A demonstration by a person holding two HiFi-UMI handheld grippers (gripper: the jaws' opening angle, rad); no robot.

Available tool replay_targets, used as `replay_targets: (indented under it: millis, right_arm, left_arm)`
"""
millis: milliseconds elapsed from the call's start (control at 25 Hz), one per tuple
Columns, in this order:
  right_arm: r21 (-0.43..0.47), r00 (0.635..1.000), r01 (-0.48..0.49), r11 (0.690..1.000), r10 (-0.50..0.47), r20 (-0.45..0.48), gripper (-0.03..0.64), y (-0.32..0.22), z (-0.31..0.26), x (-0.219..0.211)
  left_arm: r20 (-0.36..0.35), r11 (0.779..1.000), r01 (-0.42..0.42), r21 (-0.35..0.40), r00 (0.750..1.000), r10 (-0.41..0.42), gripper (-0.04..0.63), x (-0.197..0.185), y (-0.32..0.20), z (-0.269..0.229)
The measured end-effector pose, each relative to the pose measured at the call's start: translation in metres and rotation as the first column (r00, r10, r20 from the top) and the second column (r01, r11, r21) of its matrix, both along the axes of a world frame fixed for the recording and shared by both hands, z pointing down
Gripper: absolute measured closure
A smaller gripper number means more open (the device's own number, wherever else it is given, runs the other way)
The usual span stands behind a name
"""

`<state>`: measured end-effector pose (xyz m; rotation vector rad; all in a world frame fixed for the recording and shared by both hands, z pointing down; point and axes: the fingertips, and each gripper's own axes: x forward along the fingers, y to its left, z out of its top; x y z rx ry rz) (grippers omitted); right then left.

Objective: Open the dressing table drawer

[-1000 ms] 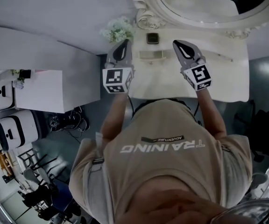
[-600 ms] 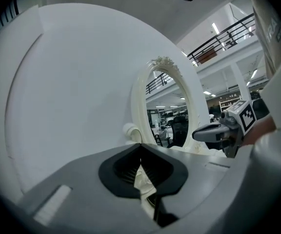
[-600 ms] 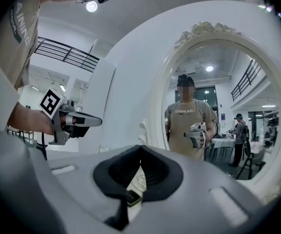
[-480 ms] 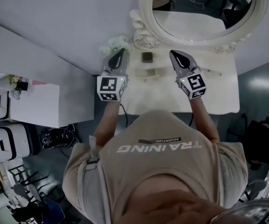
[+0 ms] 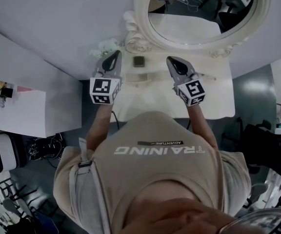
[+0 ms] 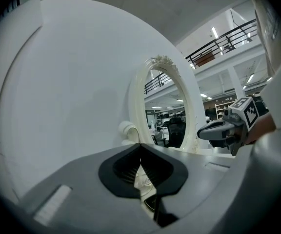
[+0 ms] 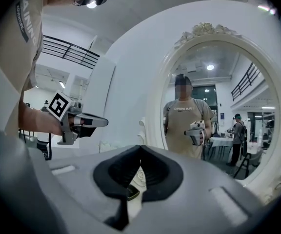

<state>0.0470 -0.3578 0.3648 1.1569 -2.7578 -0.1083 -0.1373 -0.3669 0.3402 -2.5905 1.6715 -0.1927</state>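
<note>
One oval mirror (image 5: 199, 13) stands above one white surface (image 5: 155, 94). Two tools point level toward the mirror: left tool (image 5: 114, 57) and right tool (image 5: 173, 62), each with jaws closed together, holding nothing. The drawer, below the mirror, is hidden under the surface.

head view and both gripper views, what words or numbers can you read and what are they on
"TRAINING": large print on the person's shirt, upside down in the head view.
"ADVENTURE": small dark patch on the shirt beside that print; the rest of the patch is too small to read.
Marker cubes: square patterns only, no words.
Shirt print reflected in the mirror: too small to read.
</note>
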Motion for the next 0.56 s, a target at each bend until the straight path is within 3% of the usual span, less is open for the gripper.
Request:
replay_targets:
  millis: [320,560]
  right_arm:
    - [0.008,0.999,0.037,0.999,-0.037,-0.016,0.614,-0.014,0.001,-0.011]
    - [0.002,0.999,0.032,0.999,-0.032,-0.007,0.614,-0.014,0.009,-0.018]
  left_arm:
    - [0.003,1.0,0.01,0.016,1.0,-0.01,0.588,0.0,-0.015,-0.001]
    - [-0.045,1.0,0.025,0.017,0.999,-0.024,0.588,0.0,-0.017,0.001]
